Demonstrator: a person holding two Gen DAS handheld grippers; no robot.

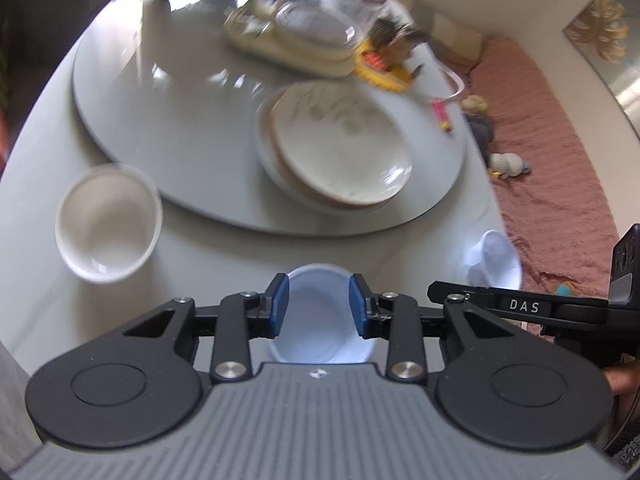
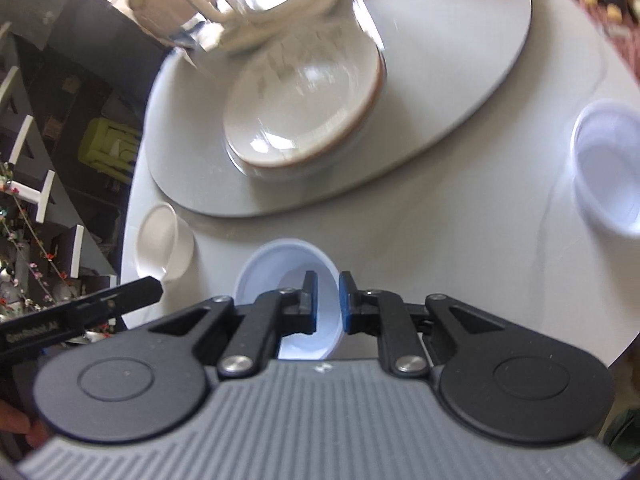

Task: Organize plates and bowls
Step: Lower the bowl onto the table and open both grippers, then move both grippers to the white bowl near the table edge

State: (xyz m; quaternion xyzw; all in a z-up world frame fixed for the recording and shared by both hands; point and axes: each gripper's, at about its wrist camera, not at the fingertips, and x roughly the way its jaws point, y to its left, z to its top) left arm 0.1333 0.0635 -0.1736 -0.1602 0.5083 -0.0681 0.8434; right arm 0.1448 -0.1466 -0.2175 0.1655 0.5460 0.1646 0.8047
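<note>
Bowl sorting is the step in hand. The left hand-held gripper (image 1: 319,306) stands spread above the pale blue bowl (image 1: 320,320), pads clear of its rim. The right hand-held gripper (image 2: 328,304) has its pads nearly together with a slim gap, gripping nothing (the same bowl shows beneath it). The bowl sits empty on the tabletop (image 1: 208,264). White bowl (image 1: 108,224) and second pale bowl (image 2: 608,168), both empty, stand well apart. Stacked plates (image 1: 340,144) rest on the turntable (image 1: 160,120). Next move, by judgement: collect one loose bowl and nest it.
</note>
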